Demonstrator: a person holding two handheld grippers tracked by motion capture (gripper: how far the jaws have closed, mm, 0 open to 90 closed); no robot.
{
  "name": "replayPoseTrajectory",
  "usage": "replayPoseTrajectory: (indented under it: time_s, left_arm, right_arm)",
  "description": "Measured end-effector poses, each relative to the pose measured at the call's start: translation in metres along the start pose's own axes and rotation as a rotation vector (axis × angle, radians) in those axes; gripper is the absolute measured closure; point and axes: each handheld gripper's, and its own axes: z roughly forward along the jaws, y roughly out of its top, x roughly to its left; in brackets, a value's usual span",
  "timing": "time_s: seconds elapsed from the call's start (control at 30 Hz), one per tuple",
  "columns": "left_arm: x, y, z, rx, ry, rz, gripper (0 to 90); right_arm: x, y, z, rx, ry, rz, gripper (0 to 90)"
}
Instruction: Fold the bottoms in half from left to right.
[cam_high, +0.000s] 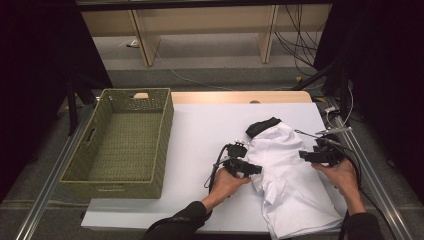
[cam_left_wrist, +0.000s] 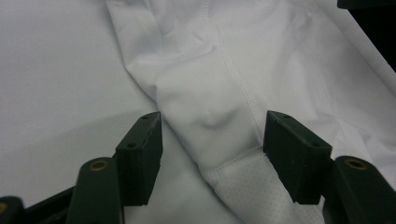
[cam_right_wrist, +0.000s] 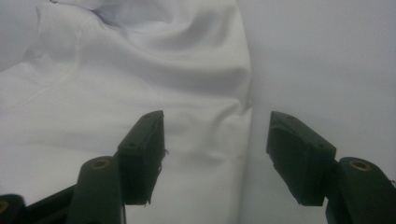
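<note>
White tabletop (cam_high: 200, 135) | wicker basket (cam_high: 125, 140) left | shirt (cam_high: 285, 170) | both hand-held grippers spread

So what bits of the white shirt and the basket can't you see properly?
- White shirt: in the high view its near hem runs off the bottom edge.
- Black collar: too small in the high view to tell its shape.
- Shirt under the left gripper: the open jaws cover the cloth beside them.
- Shirt edge by the right gripper: blurred in the right gripper view.
- Woven basket: its near wall hides the floor just behind it.
</note>
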Motion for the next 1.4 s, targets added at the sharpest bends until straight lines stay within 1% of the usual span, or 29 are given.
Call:
replayPoseTrajectory:
  time_s: [0.07,0.13,0.17,0.23,0.37,0.57,0.67,0.7,0.77,0.83,0.9,0.97,1.03,1.13,1.23,1.3,1.33,1.4]
  left_arm:
    - [-0.002,0.000,0.002,-0.004,0.004,0.002,40.3]
    - [-0.004,0.000,0.003,-0.003,0.008,0.014,42.9]
    - [-0.004,0.000,0.004,0.002,0.004,0.014,46.3]
    - [-0.005,0.001,0.005,0.000,0.005,0.012,49.3]
    - [-0.008,0.003,0.008,0.014,0.004,0.037,55.9]
    - [-0.008,0.003,0.011,0.012,0.013,0.045,73.3]
    - [-0.007,0.003,0.012,0.012,0.019,0.055,84.8]
    - [-0.007,0.003,0.012,0.008,0.019,0.058,87.1]
    - [-0.006,0.003,0.012,0.007,0.012,0.064,88.3]
    - [-0.004,0.003,0.011,0.013,0.005,0.073,88.6]
    - [-0.002,0.004,0.009,0.017,-0.003,0.073,88.8]
    - [0.000,0.004,0.008,0.016,-0.007,0.075,88.9]
    - [0.001,0.004,0.007,0.014,-0.006,0.075,88.9]
    - [0.004,0.005,0.004,0.013,-0.003,0.078,88.9]
    - [0.007,0.005,0.002,0.008,-0.002,0.073,89.0]
    - [0.009,0.006,0.001,0.007,-0.003,0.070,88.9]
    - [0.009,0.006,0.001,0.005,-0.005,0.066,88.9]
    - [0.009,0.006,0.001,0.002,-0.006,0.064,88.9]
  right_arm:
    - [0.000,0.000,0.000,0.003,-0.001,0.001,38.1]
    - [-0.001,0.000,0.001,-0.001,0.000,0.000,38.0]
    - [-0.001,0.000,0.001,0.002,0.001,-0.002,38.1]
    - [0.000,0.000,0.000,0.002,-0.001,0.000,38.1]
    - [0.000,0.000,0.000,0.001,0.002,-0.002,38.2]
    - [0.000,0.000,0.001,0.004,0.003,-0.002,38.3]
    - [0.000,0.000,0.001,0.006,0.002,-0.004,38.4]
    - [0.000,0.000,0.002,0.007,0.001,-0.004,38.6]
    - [0.000,0.000,0.003,0.010,-0.005,-0.004,38.7]
    - [0.000,-0.001,0.005,0.026,-0.013,0.001,39.0]
    - [-0.002,-0.002,0.007,0.039,-0.022,0.003,40.2]
    - [-0.004,-0.003,0.008,0.048,-0.025,0.013,42.3]
    - [-0.006,-0.004,0.010,0.062,-0.026,0.033,43.3]
    - [-0.010,-0.006,0.012,0.085,-0.029,0.045,45.4]
    - [-0.012,-0.008,0.015,0.117,-0.017,0.070,48.5]
    - [-0.013,-0.009,0.018,0.140,-0.004,0.072,51.2]
    - [-0.013,-0.010,0.020,0.146,0.007,0.075,52.1]
    - [-0.013,-0.010,0.020,0.146,0.004,0.075,57.4]
